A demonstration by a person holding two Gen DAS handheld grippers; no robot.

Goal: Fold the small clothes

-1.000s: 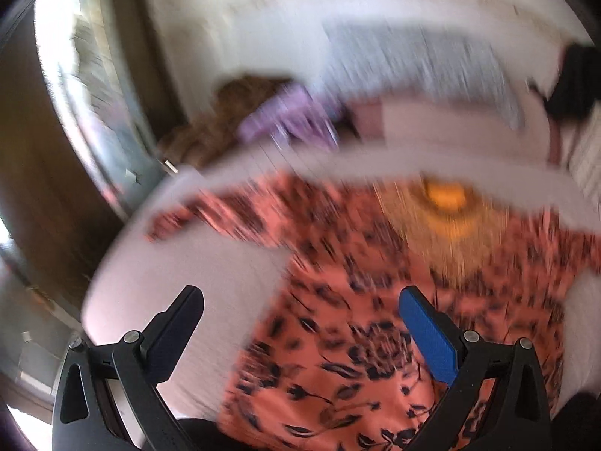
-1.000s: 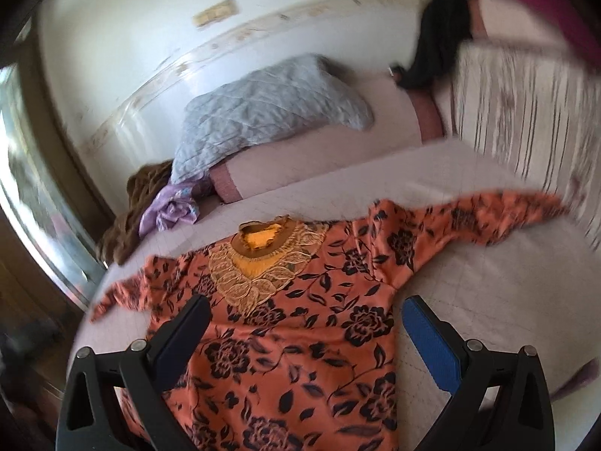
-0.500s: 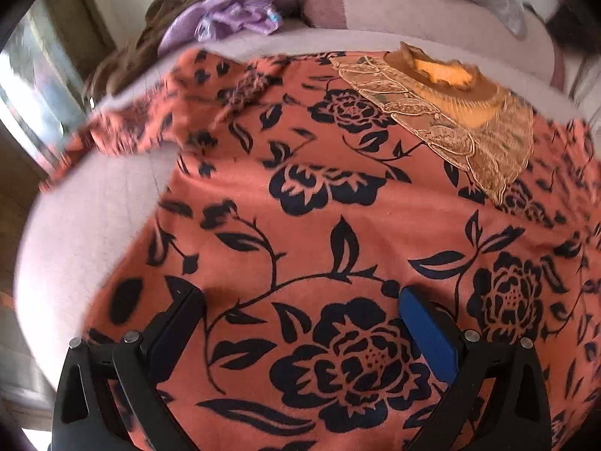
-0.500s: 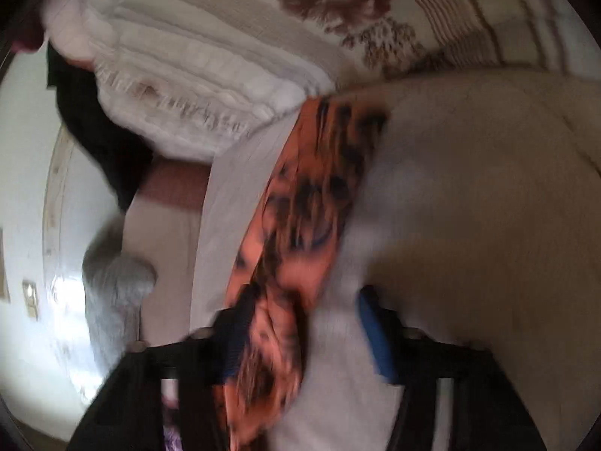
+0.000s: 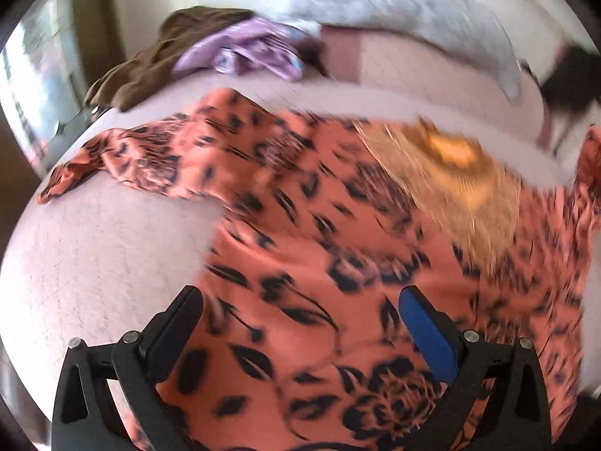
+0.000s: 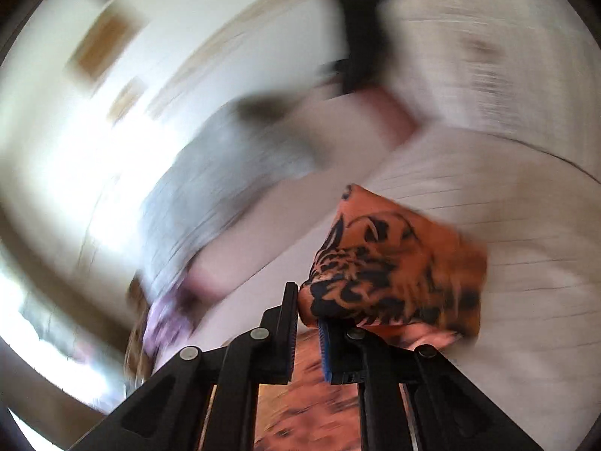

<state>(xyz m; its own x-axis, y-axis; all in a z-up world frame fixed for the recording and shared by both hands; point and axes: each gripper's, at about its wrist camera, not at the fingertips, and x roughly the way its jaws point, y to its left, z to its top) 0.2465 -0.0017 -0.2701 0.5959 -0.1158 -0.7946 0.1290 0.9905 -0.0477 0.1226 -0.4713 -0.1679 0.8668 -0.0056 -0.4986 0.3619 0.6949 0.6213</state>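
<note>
1. The left gripper (image 5: 300, 323) hangs over the dress (image 5: 338, 263), fingers wide apart, holding nothing.
2. The dress lies spread on the bed (image 5: 94, 263).
3. The right gripper (image 6: 306, 315) is clamped on a sleeve (image 6: 394, 270), lifted off the bed.

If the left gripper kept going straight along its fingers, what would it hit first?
Most likely the orange floral top: the open left gripper points at its body, spread on the bed. The view is motion-blurred, so depth is uncertain.
</note>
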